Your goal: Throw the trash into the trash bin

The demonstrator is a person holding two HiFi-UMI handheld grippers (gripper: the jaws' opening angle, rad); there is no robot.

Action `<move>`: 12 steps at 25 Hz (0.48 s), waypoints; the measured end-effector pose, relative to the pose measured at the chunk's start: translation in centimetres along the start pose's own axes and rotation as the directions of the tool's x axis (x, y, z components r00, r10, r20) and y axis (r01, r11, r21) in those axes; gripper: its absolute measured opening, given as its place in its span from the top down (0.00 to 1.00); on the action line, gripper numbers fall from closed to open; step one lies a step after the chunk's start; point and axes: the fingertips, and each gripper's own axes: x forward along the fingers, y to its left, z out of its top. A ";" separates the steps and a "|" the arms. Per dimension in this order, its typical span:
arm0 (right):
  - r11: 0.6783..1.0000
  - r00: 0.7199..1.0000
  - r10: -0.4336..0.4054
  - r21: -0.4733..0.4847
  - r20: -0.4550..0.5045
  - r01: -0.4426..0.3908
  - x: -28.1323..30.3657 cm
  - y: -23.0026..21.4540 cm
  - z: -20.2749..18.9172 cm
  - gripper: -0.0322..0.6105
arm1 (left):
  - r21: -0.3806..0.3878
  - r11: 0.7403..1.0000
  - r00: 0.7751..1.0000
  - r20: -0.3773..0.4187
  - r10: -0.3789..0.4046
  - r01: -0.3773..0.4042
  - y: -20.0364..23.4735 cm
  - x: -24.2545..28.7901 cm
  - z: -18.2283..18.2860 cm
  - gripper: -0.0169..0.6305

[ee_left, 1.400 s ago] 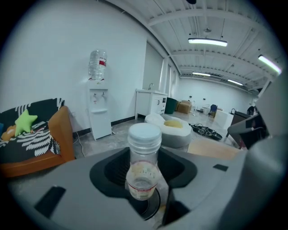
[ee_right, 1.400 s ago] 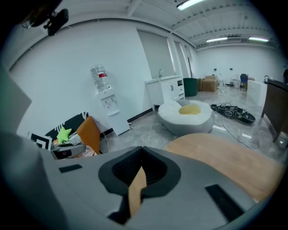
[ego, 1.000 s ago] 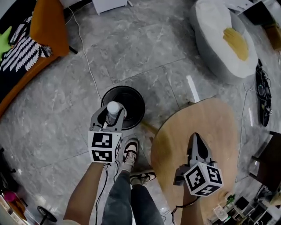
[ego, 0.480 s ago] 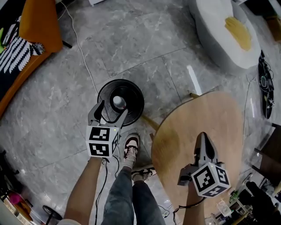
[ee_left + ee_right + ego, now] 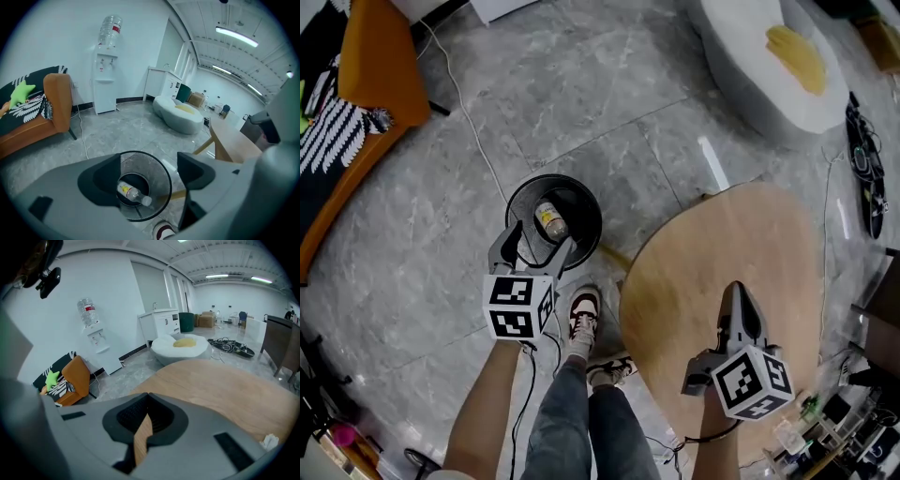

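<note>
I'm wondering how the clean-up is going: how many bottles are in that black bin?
1. A clear plastic bottle lies on its side at the bottom of the black mesh bin on the floor. The bin's wall could hide something smaller.

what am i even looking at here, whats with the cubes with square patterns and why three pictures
No robot here: a person holds a hand tool with two jaws in each hand, and the patterned cubes are part of those tools. The head view comes from a camera on the person's head, looking steeply down. The other two come from cameras riding on each tool, looking along its jaws. The left gripper hangs over a black round mesh trash bin; its jaws are opening with nothing between them, and a clear plastic bottle lies at the bin's bottom. The right gripper is over a round wooden table, jaws together and empty. A small white crumpled scrap lies near the table's edge.
</note>
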 end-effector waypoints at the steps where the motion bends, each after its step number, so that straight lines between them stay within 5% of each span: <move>1: 1.000 1.000 -0.002 0.004 0.003 0.002 -0.3 -0.2 0.0 0.95 | 0.004 1.000 1.000 0.002 -0.003 0.003 -0.3 -0.1 0.1 0.39; 12: 0.998 0.999 -0.034 0.049 0.041 0.032 -3.1 -3.1 0.0 0.95 | 0.033 0.998 0.999 0.019 -0.046 0.045 -4.0 -1.2 1.1 0.41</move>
